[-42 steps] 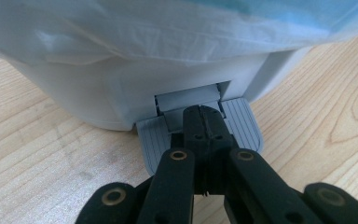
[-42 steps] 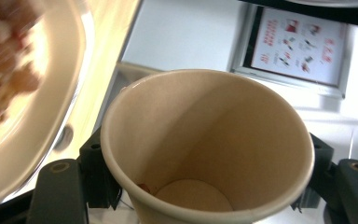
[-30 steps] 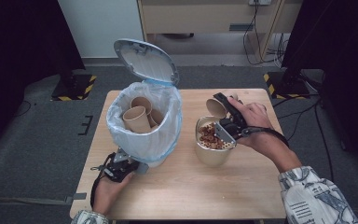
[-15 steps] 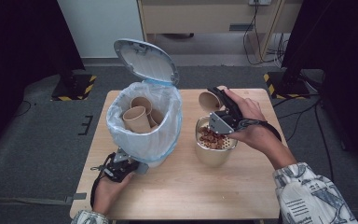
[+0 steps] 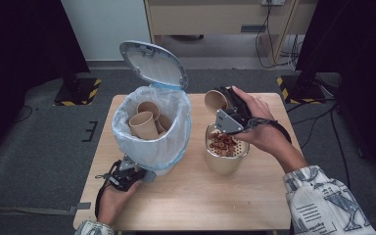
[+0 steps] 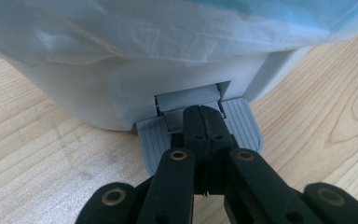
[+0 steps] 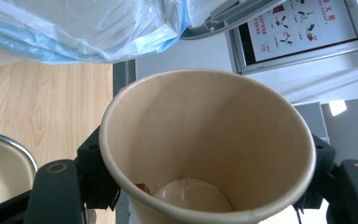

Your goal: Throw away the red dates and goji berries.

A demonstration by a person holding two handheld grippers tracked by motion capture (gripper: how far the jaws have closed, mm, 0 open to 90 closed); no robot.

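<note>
One desk (image 5: pixel 191 205), two grippers, one bin, one bowl.

Left gripper (image 5: pixel 127 171) sits at the near-left part of the desk, jaws clenched together with nothing between them, tips pressing down on the bin's grey foot pedal (image 6: pixel 242 126). The bin (image 5: pixel 152 132) stands left of centre on the desk, lid (image 5: pixel 152 63) tipped up and open toward the far edge, lined with one white-and-blue plastic bag (image 5: pixel 176 142).

Cups counted: at least three brown paper cups inside the bin (image 5: pixel 142 125), packed together, plus one more in the right gripper. Exact count inside is hard to tell, since the cups overlap.

Right gripper (image 5: pixel 227 110) is right of centre, toward the far edge, jaws grasping one paper cup (image 5: pixel 215 100) by its sides, held above the desk and tilted with its mouth toward the bin. In the right gripper view the cup (image 7: pixel 209 144) is nearly empty: pale bottom, one small brown scrap near the base.

One cream bowl (image 5: pixel 225 159) stands on the desk right of centre, just below the held cup, filled with small brown pieces (image 5: pixel 223 143). Bowl and bin are near each other, not touching.
</note>
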